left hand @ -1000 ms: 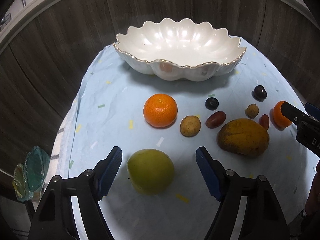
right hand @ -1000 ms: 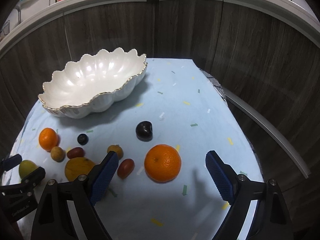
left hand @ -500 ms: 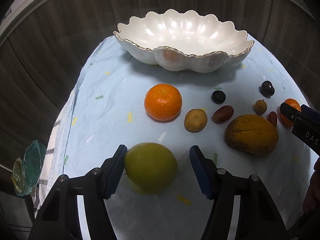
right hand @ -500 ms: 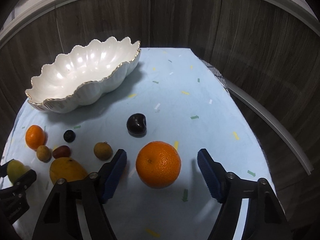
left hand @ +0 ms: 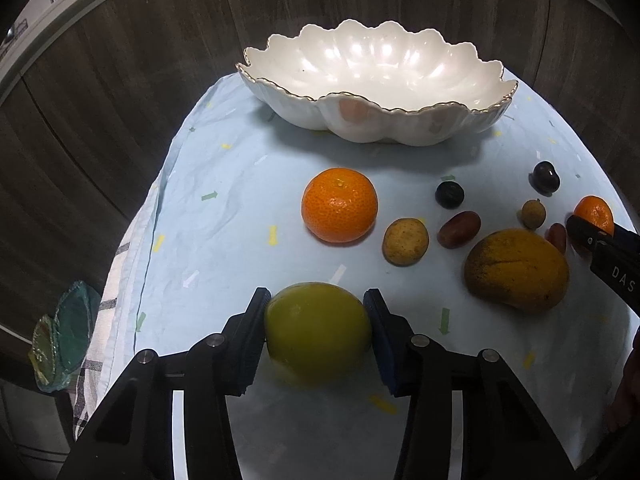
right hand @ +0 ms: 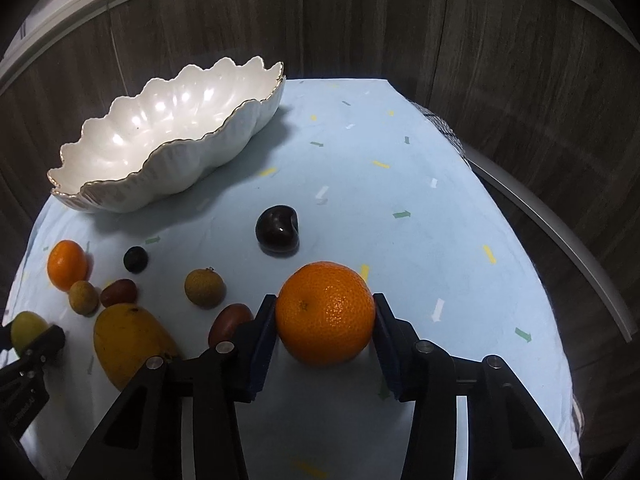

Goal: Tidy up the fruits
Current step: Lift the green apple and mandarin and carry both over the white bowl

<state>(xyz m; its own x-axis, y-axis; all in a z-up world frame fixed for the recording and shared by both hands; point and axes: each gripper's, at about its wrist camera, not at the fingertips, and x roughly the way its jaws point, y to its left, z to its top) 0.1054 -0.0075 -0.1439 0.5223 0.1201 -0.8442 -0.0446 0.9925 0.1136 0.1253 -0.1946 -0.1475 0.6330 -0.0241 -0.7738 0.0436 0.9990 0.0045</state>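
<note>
A yellow-green round fruit [left hand: 318, 332] rests on the light blue cloth, and my left gripper [left hand: 316, 295] is closing on it, both blue pads touching its sides. My right gripper [right hand: 325, 298] is closing on a large orange [right hand: 326, 314], its pads against both sides. That orange [left hand: 596, 212] peeks out at the far right of the left wrist view. The white scalloped bowl [left hand: 376, 120] [right hand: 180, 168] stands empty at the back of the cloth.
Between the grippers lie a second orange [left hand: 339, 205], a mango [left hand: 518, 270], a dark plum [right hand: 277, 230] and several small brown, red and dark fruits. Wood panelling curves behind the table. A teal glass dish [left hand: 60, 344] sits off the cloth's left edge.
Both grippers' jaws have narrowed from wide apart until the pads meet their fruits. Each fruit now sits deeper between the fingers. No fruit has shifted on the cloth.
</note>
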